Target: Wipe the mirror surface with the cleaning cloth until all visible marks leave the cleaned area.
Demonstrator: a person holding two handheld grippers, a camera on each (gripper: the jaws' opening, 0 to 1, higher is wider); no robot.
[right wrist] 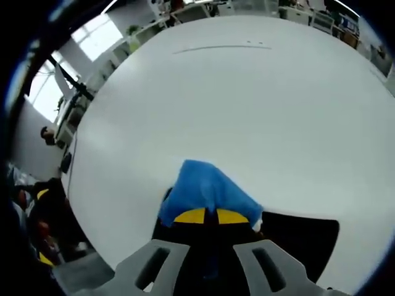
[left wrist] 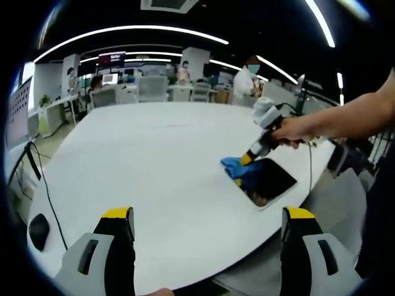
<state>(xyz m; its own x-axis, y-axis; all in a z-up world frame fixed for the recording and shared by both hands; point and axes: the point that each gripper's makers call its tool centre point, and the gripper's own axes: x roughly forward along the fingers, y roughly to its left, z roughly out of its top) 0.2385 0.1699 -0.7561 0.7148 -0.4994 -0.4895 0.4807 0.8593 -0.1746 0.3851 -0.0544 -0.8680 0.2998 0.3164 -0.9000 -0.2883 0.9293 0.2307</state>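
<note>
Two grippers are at work: the right gripper (right wrist: 214, 217) is clenched on the soft, crumpled blue cloth (right wrist: 207, 188), pressing it on the near-left end of the flat, dark, glossy mirror (left wrist: 270, 180) at the white table's (left wrist: 154, 166) right edge. Left gripper (left wrist: 207, 225) hangs released over bare tabletop. Wiping looks underway; I cannot tell what marks remain.
</note>
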